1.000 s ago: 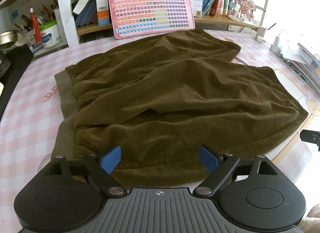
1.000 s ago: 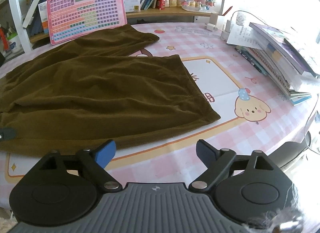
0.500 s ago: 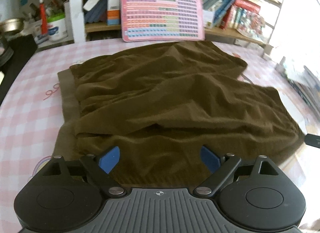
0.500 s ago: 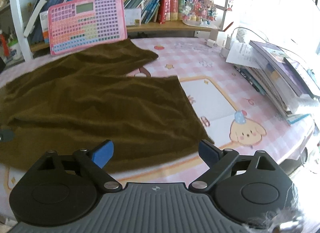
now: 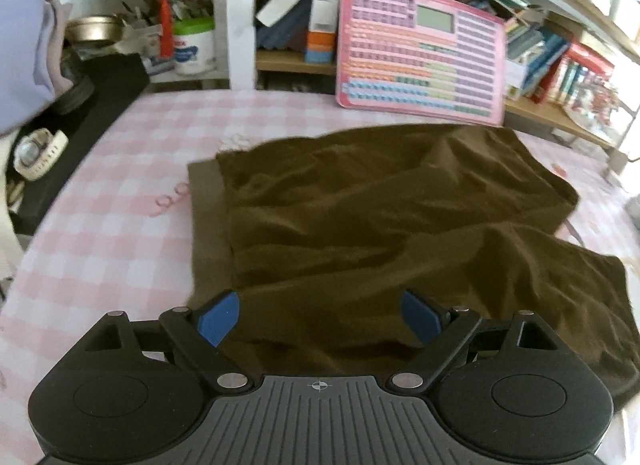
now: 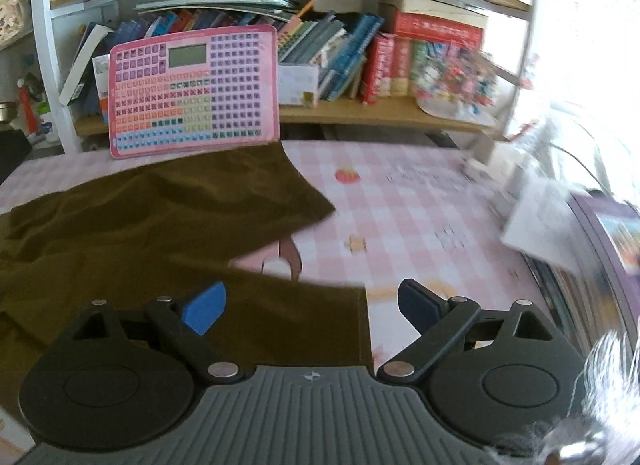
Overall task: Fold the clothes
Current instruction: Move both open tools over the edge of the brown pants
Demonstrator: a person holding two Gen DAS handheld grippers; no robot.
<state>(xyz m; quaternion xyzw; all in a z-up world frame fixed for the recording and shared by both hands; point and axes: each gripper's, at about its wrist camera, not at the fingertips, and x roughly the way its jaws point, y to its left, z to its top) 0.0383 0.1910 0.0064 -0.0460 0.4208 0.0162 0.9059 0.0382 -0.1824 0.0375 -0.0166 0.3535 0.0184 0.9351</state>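
Observation:
Dark brown shorts (image 5: 380,225) lie spread and wrinkled on the pink checked tablecloth (image 5: 120,193), waistband at the left. My left gripper (image 5: 320,317) hovers open above the near part of the shorts beside the waistband, nothing between its blue pads. In the right wrist view the two legs of the shorts (image 6: 140,233) point right, with a gap of cloth-free table between them. My right gripper (image 6: 310,311) stands open above the near leg's hem corner, with nothing held.
A pink toy keyboard (image 6: 192,93) leans on the bookshelf (image 6: 360,113) behind the shorts. Books and papers (image 6: 560,225) are stacked at the table's right side. A black tray (image 5: 80,105) with a watch, tins and a tub sits at the far left.
Both grippers moved forward over the shorts, which now fill less of each view's far part. The right view swung toward the leg hems and shelf. Jaws stayed open.

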